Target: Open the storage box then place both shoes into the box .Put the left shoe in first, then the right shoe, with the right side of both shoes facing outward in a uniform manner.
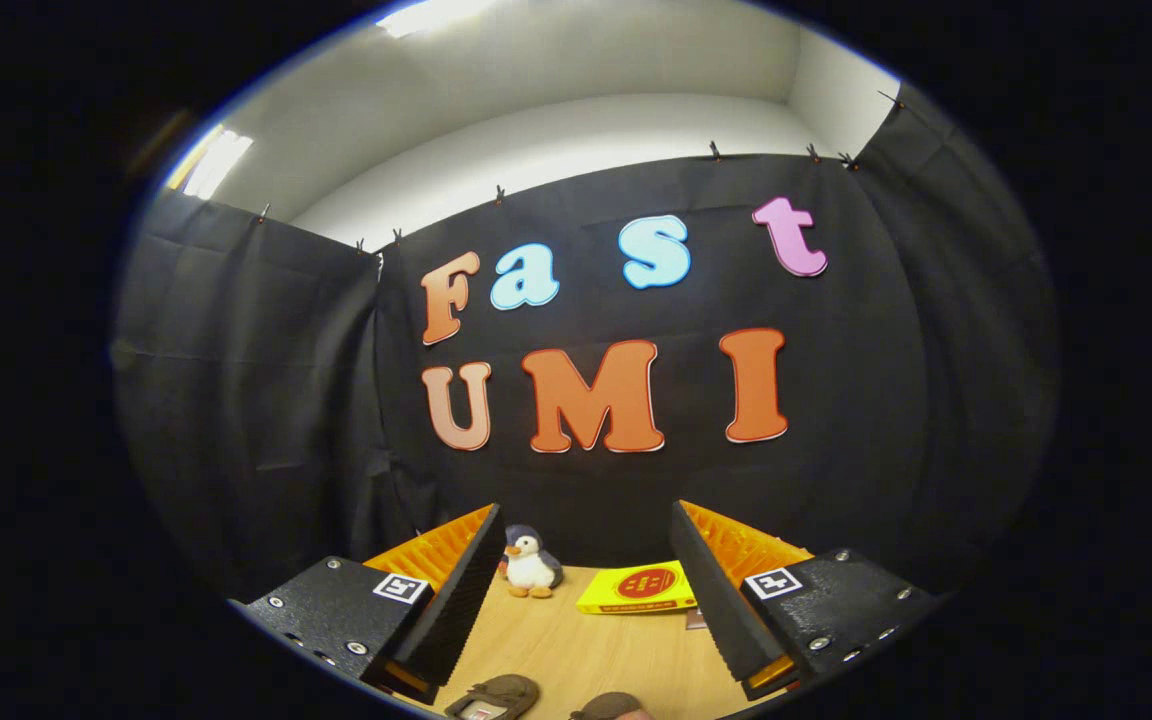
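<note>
Two fingers of the gripper (586,600) reach forward from the bottom of the frame, spread wide apart with bare space between them; the jaws are released and grasp nothing. Each finger carries a small square marker on its base, one at lower left and one at lower right.

Between the fingers, low in the frame, lies the wooden table (576,650). At the very bottom edge, just left of centre, the toe of a brown shoe (496,695) pokes into sight, with a pale patch at its opening. A little to its right, also cut by the bottom edge, is the rounded top of a second brown shoe (611,706). Both sit on the table beneath the gap of the fingers, near each other but apart; too little of either shows to tell left from right or which way they face.

Farther out, at the far edge of the table, a small plush penguin (530,563) stands upright just beside the tip of the left finger. To its right, close to the inner face of the right finger, a flat yellow box (639,588) with a red round mark lies on the table. A small dark item peeks out beside the right finger below that box, too hidden to make out.

Beyond the table hangs the black cloth wall (266,400), clipped along its top, with a white wall and ceiling lights in the upper part of the frame.
</note>
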